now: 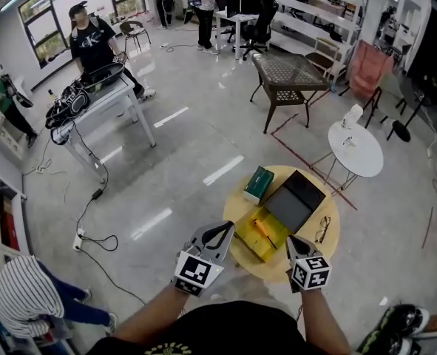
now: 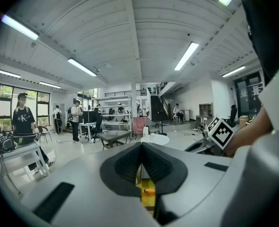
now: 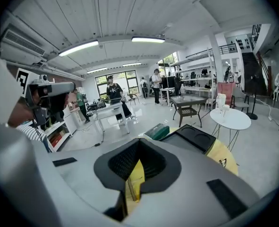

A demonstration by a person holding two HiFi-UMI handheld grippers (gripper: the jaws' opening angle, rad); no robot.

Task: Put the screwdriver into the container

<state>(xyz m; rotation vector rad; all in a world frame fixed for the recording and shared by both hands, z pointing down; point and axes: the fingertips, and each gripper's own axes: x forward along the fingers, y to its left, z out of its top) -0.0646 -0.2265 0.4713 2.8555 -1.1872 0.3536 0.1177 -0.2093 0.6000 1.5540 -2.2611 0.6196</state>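
An orange-handled screwdriver [image 1: 263,231] lies inside a yellow open container [image 1: 251,248] on the near side of a round yellow table [image 1: 330,237]. My left gripper [image 1: 228,228] hovers at the container's near left edge, its jaws closed together and empty. Just right of the container, my right gripper [image 1: 291,239] is shut with nothing between its jaws. In the left gripper view the shut jaws [image 2: 140,144] leave a slit showing the yellow container [image 2: 148,198] and an orange spot of the screwdriver [image 2: 147,191]. In the right gripper view the container [image 3: 136,178] shows below the closed jaws [image 3: 139,142].
On the same table lie a black tray [image 1: 296,198], a green box [image 1: 258,184] and a pair of glasses [image 1: 322,229]. A white round table [image 1: 355,148] and a dark table [image 1: 288,72] stand beyond. A cable runs across the floor at left, and people stand farther off.
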